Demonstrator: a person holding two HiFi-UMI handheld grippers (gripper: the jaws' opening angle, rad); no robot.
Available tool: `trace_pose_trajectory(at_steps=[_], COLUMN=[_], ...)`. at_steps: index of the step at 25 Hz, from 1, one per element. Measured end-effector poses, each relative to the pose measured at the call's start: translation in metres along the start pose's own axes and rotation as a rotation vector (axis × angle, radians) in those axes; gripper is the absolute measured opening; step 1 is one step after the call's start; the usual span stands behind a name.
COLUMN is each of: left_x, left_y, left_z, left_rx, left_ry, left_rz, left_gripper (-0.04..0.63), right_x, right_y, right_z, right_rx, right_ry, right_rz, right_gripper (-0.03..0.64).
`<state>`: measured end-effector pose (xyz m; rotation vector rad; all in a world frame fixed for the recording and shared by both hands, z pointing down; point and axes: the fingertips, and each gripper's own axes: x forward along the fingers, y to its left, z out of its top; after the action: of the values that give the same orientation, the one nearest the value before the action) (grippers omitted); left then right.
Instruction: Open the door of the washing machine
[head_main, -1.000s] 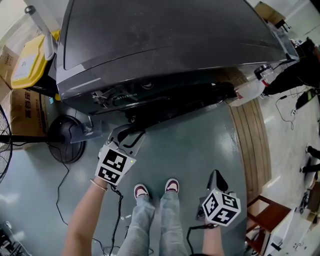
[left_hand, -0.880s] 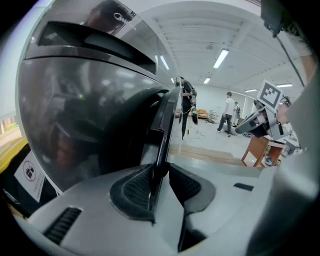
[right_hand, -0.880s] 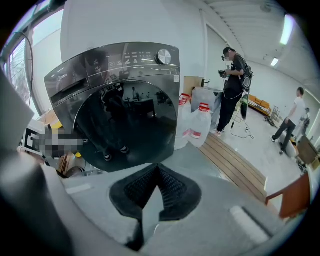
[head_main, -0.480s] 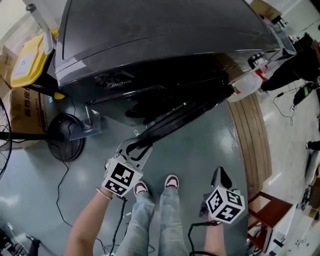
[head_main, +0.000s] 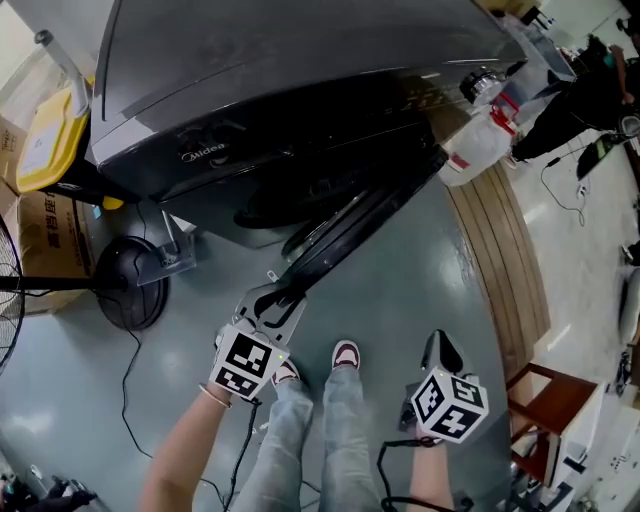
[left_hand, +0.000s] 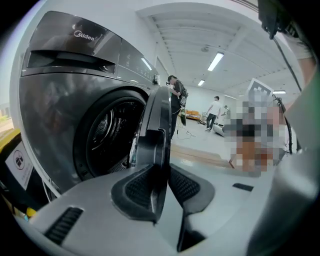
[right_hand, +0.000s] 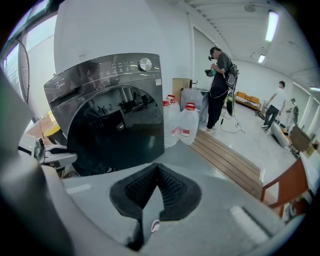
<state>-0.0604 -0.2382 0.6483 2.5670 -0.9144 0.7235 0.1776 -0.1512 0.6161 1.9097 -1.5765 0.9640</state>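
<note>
Door (head_main: 345, 222), one, ajar; left gripper (left_hand: 162, 176) fingers just closed on edge; right gripper (right_hand: 158, 174) fingers together, empty.

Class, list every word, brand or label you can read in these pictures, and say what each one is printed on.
"Midea": brand name on the upper front panel of the washing machine.
Markings on the control panel: too small to read.
Red labels on the white jugs: too blurred to read.
Print on the cardboard box: too blurred to read.
</note>
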Motion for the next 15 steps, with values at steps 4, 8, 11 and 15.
trace_pose_trajectory(at_steps=[4,8,11,15], left_x=[0.001,0.003,0.005,0.004], left_y=[-0.017,-0.03,-0.038,-0.048], left_z=[-0.002,-0.004,-0.005,-0.006], left_rx=[0.005,-0.005,-0.019,-0.037], left_ry=[0.013,0.012,0.016,0.02], left_rz=[-0.018,-0.02,-0.007,0.006], left_gripper=[0.086,0.087,0.087,0.087], right_x=[-0.015,-0.03,-0.038,-0.044], right_y=[-0.016,-0.035,-0.049,-0.058], right_z=[-0.006,-0.006,-0.008,-0.008], right_rx=[0.015,0.025,0.023,0.017], right_ry=[-0.004,-0.015,-0.011,0.0], right_rz=[-0.025,-0.053,-0.066,-0.066], right_gripper=[0.005,0.005,0.005,0.005])
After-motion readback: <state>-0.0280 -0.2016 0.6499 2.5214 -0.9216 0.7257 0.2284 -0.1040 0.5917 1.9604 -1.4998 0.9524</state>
